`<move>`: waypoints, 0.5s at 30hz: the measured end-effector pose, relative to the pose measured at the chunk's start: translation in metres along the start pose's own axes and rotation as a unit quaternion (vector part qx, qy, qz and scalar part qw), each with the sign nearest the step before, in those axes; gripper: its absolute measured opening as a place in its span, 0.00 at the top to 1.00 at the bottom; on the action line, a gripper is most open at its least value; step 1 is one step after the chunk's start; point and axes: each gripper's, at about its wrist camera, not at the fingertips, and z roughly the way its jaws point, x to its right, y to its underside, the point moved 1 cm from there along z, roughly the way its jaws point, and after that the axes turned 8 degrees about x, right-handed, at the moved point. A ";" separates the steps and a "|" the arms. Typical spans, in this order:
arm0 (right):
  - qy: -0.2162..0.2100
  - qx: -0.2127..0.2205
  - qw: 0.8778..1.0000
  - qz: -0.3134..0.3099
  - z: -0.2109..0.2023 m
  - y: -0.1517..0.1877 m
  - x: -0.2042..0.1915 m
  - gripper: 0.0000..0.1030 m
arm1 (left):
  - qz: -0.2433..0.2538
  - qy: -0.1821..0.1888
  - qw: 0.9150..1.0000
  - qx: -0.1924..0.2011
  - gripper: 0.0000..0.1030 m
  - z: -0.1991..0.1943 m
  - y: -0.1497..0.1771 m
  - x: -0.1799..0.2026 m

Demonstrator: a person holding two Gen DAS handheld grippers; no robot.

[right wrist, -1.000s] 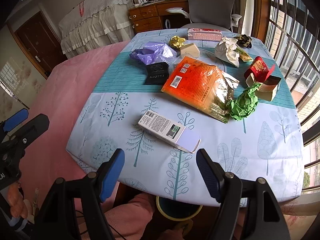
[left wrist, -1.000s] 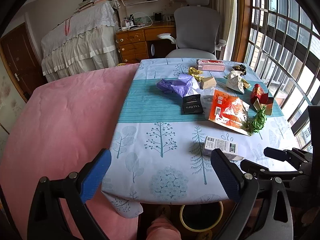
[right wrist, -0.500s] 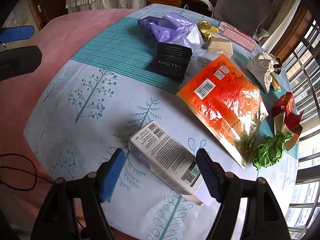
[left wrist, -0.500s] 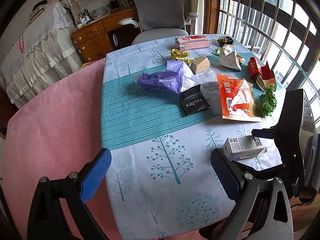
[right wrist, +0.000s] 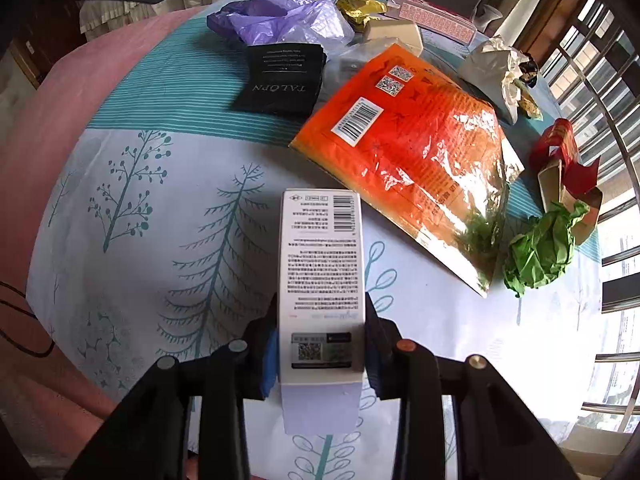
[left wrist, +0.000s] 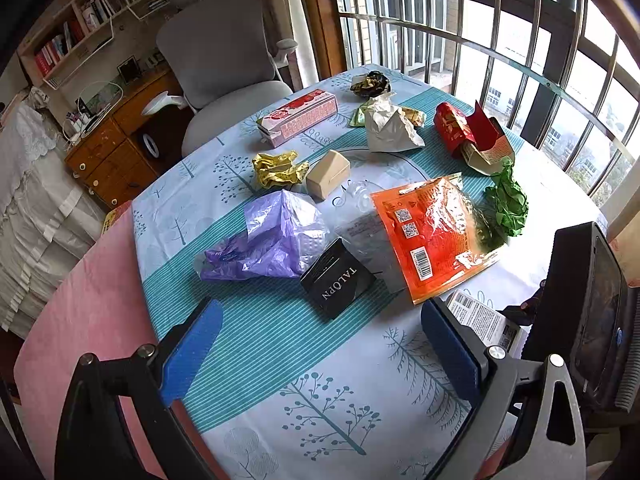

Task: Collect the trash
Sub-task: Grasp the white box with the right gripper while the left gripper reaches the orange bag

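White box (left wrist: 482, 317) — half behind left claw (left wrist: 320, 354)

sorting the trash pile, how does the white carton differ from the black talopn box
The white carton is long, narrow and clamped between the pads of the right hand-held gripper; the black TALOPN box is squarish and lies free on the teal stripe. The carton carries barcodes and dense print; the box shows mostly its name. Both are cardboard packaging.

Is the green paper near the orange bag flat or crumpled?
Crumpled: the green paper is bunched into a wrinkled ball beside the orange bag.
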 end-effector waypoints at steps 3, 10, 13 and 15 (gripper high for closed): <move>-0.002 0.016 0.996 0.082 -0.010 0.002 0.024 0.67 | 0.032 0.024 0.999 -0.003 0.04 0.012 -0.011 0.013; -0.015 0.057 0.948 0.314 -0.042 0.023 0.104 0.67 | 0.107 0.085 0.990 -0.019 0.04 0.053 -0.047 0.056; -0.018 0.070 0.923 0.378 -0.048 0.035 0.126 0.67 | 0.131 0.108 0.985 -0.023 0.04 0.075 -0.066 0.075; -0.018 0.075 0.913 0.402 -0.049 0.044 0.131 0.67 | 0.142 0.121 0.982 -0.033 0.04 0.093 -0.077 0.086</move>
